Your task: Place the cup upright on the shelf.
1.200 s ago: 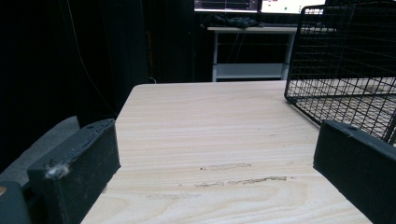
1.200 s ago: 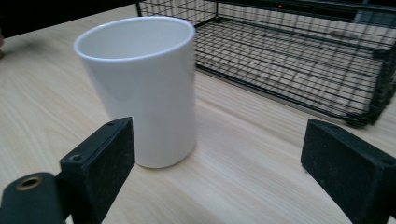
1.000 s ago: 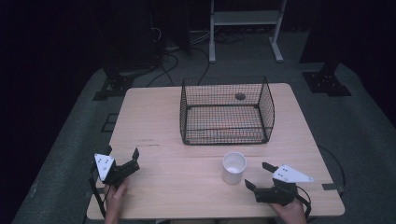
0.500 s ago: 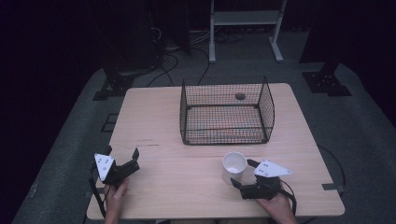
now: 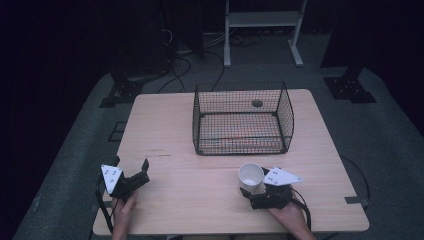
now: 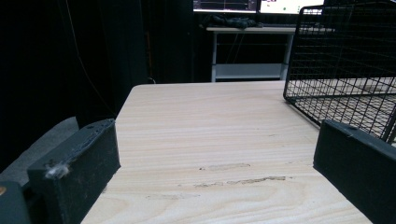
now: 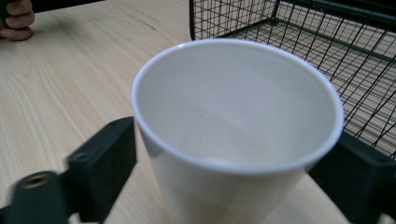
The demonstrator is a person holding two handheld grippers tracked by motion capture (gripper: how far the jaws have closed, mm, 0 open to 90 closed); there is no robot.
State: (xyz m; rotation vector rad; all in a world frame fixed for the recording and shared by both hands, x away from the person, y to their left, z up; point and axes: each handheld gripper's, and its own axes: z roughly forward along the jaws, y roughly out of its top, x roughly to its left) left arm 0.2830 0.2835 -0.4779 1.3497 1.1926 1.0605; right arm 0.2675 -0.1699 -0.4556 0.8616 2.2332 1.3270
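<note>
A white paper cup [image 5: 251, 175] stands upright and empty on the wooden table [image 5: 165, 130], in front of the black wire basket [image 5: 243, 146]. My right gripper [image 5: 254, 183] is open, with one jaw on each side of the cup. In the right gripper view the cup [image 7: 233, 130] sits between the jaws of this gripper [image 7: 236, 140], very near both, and the frame is slightly blurred. My left gripper [image 5: 131, 164] rests open near the table's front left corner. Bare wood lies between the jaws of the left gripper [image 6: 217, 135].
The empty basket [image 6: 345, 56] stands at the table's far middle, just beyond the cup [image 7: 303, 28]. A hand [image 7: 16, 18] shows at the far left of the right gripper view. Dark floor, cables and a white stand [image 5: 262, 20] lie beyond the table.
My right gripper has moved left and forward from the front right edge to the cup, and its jaws now straddle it. The left gripper has stayed put.
</note>
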